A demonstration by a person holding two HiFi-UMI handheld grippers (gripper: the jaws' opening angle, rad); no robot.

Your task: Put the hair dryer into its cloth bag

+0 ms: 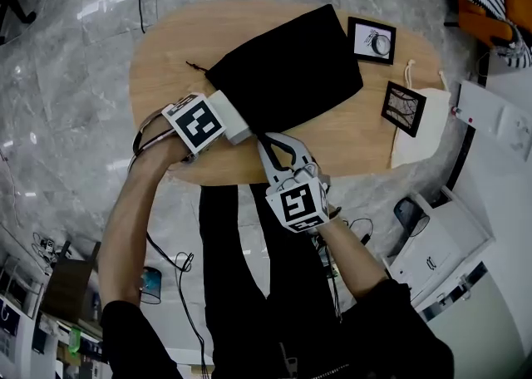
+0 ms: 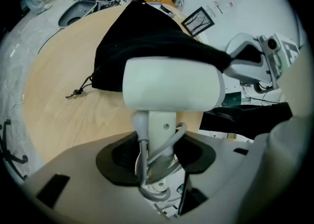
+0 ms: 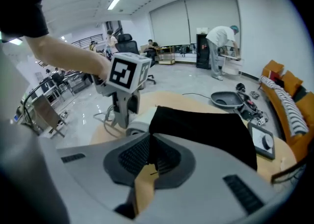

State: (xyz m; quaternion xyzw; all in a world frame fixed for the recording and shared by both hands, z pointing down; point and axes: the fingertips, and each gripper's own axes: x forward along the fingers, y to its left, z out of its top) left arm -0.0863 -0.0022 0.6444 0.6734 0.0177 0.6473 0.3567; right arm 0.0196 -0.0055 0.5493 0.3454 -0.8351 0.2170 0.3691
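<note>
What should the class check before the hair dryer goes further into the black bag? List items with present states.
1. Left tongs clamped on handle of white plastic hair dryer: ok.
2. Right tongs pinching rim of black cloth bag: ok.
3. Dryer's front end at bag's mouth: ok.
4. Dryer fully inside bag: not ok, body and handle outside.
5. Grey cord free to follow: cannot tell.

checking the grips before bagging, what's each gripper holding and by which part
The left gripper clamps the white plastic hair dryer by its handle; the right gripper pinches the black cloth bag by its near edge.
</note>
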